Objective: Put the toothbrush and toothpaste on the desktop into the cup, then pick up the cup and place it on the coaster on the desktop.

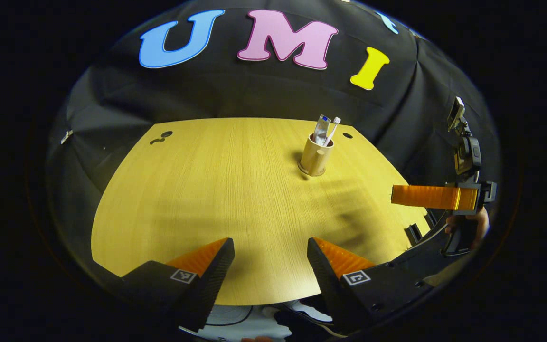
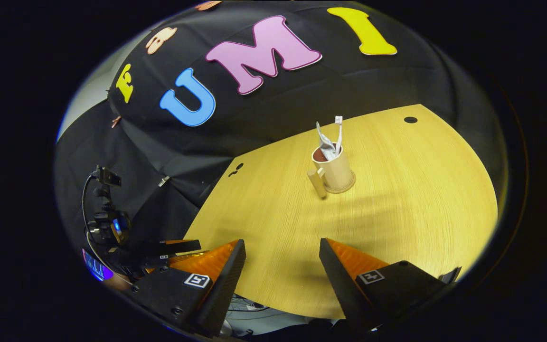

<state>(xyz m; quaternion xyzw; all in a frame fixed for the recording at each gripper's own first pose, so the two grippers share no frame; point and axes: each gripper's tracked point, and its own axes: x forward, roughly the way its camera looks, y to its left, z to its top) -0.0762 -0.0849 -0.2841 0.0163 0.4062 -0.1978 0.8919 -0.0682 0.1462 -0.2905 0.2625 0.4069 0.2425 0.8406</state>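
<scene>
A tan cup (image 1: pixel 315 156) (image 2: pixel 336 172) with a side handle (image 2: pixel 317 183) stands upright toward the far side of the wooden desktop (image 1: pixel 216 190). It rests on a round tan coaster (image 2: pixel 344 186) (image 1: pixel 310 171). A toothpaste tube (image 1: pixel 322 129) (image 2: pixel 323 140) and a white toothbrush (image 1: pixel 333 128) (image 2: pixel 338 130) stick out of the cup. My left gripper (image 1: pixel 269 244) hovers open over the near edge with nothing between its fingers. My right gripper (image 2: pixel 282 244) is open and bare too, well short of the cup, and also appears at the right edge of the left gripper view (image 1: pixel 397 195).
Small dark cable holes (image 1: pixel 347 135) (image 2: pixel 410 119) mark the desktop's far corners. A hand (image 1: pixel 480 223) holds the right gripper's grip. The left gripper (image 2: pixel 197 251), with its camera mount, sits at the lower left of the right gripper view. Black cloth walls the booth behind.
</scene>
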